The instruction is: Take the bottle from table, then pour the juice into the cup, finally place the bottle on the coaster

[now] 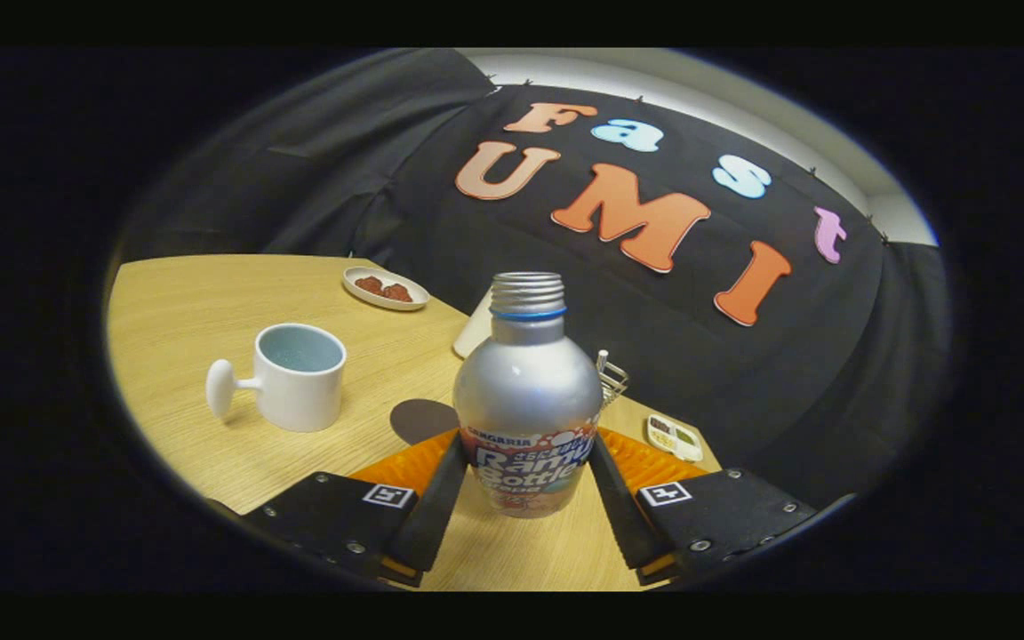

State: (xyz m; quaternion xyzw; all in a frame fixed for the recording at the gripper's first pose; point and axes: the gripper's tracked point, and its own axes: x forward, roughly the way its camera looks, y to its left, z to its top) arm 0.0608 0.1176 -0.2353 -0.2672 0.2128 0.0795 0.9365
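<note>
Where the two fingers reach forward, the gripper (525, 480) is clamped on the aluminium bottle (527, 396), one finger pressed to each side of its lower body. The bottle stands upright along its long axis between them, its threaded neck open and uncapped with a blue ring just below the thread; it looks lifted slightly clear of the wooden table (183, 302), though I cannot be sure. Its label is partly hidden by the fingers; "SANGARIA" and "Ramu Bottle" can be made out. An orange coaster (645, 462) lies just behind the bottle's base, spreading to both sides. The white cup (299, 376), with a knob-like handle, stands off to the left and ahead, apart from the bottle, so pouring likely calls for moving left and tipping the neck that way. Beyond it, near the table's far edge, a small white dish (385, 288) holds reddish pieces.
</note>
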